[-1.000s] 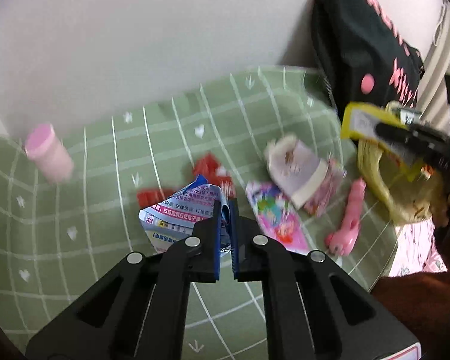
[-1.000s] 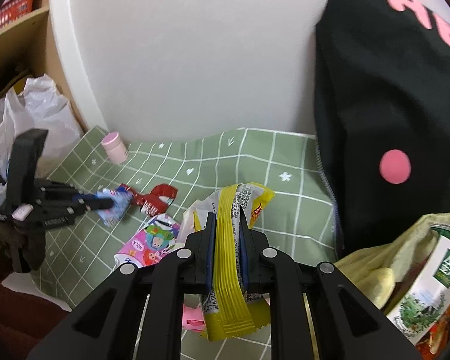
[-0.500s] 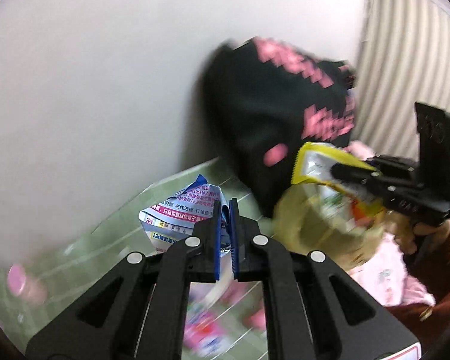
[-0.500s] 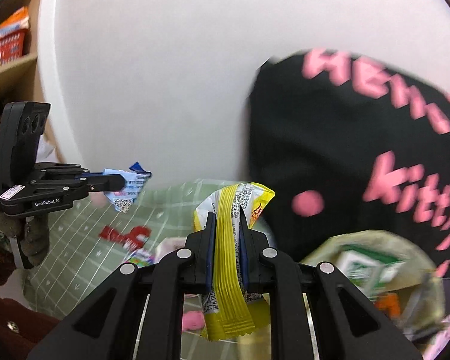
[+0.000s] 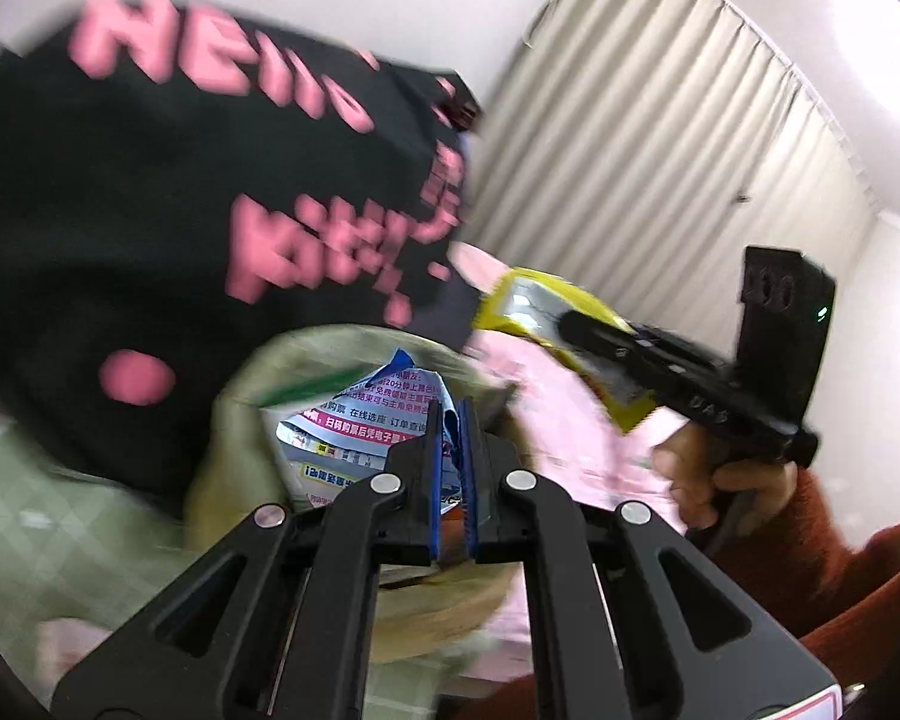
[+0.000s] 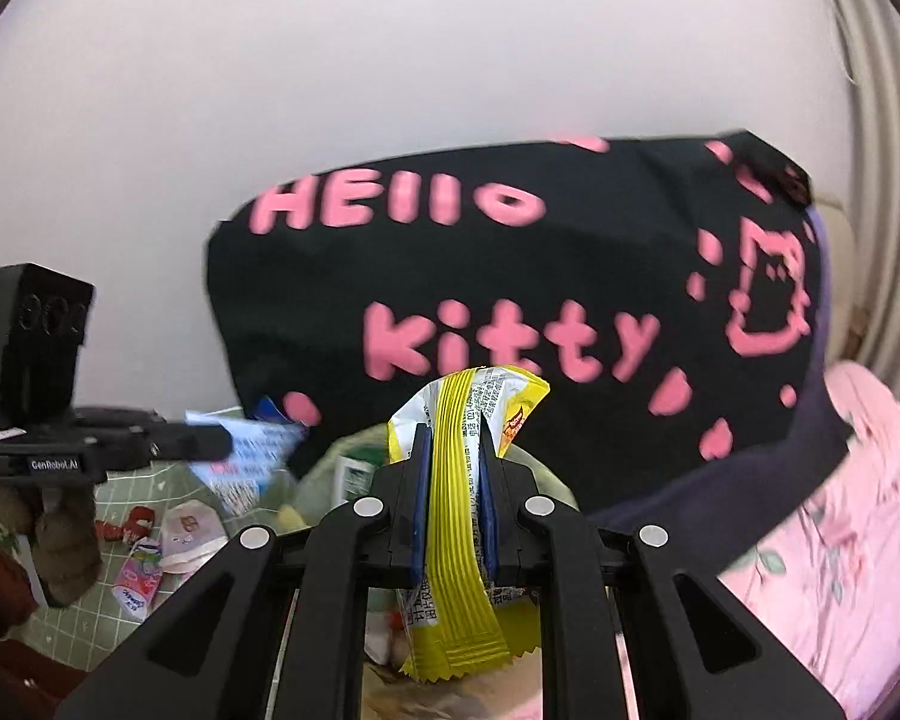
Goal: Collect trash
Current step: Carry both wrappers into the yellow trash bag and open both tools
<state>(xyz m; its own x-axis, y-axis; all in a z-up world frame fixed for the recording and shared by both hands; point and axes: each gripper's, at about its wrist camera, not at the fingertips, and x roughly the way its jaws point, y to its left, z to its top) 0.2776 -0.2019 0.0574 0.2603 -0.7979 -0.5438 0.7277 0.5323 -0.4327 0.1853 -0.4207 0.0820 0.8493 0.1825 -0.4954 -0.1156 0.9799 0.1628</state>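
Note:
My left gripper [image 5: 453,420] is shut on a blue and white printed wrapper [image 5: 360,420] and holds it over the open mouth of a yellowish trash bag [image 5: 240,420]. It also shows in the right wrist view [image 6: 222,441] with the blue wrapper [image 6: 246,456]. My right gripper [image 6: 455,438] is shut on a yellow snack wrapper [image 6: 456,540] above the trash bag [image 6: 342,456]. The right gripper also shows in the left wrist view [image 5: 570,324], holding the yellow wrapper [image 5: 528,306] to the right of the bag.
A black bag with pink lettering [image 6: 510,300] stands behind the trash bag against the wall. Pink floral fabric [image 6: 840,540] lies to the right. Several wrappers [image 6: 168,534] lie on the green checked cloth [image 6: 120,498] at the left. Curtains [image 5: 660,150] hang at the right.
Both grippers have swung right from the green cloth towards the trash bag, each still holding its wrapper. The left gripper now holds its wrapper over the bag's mouth.

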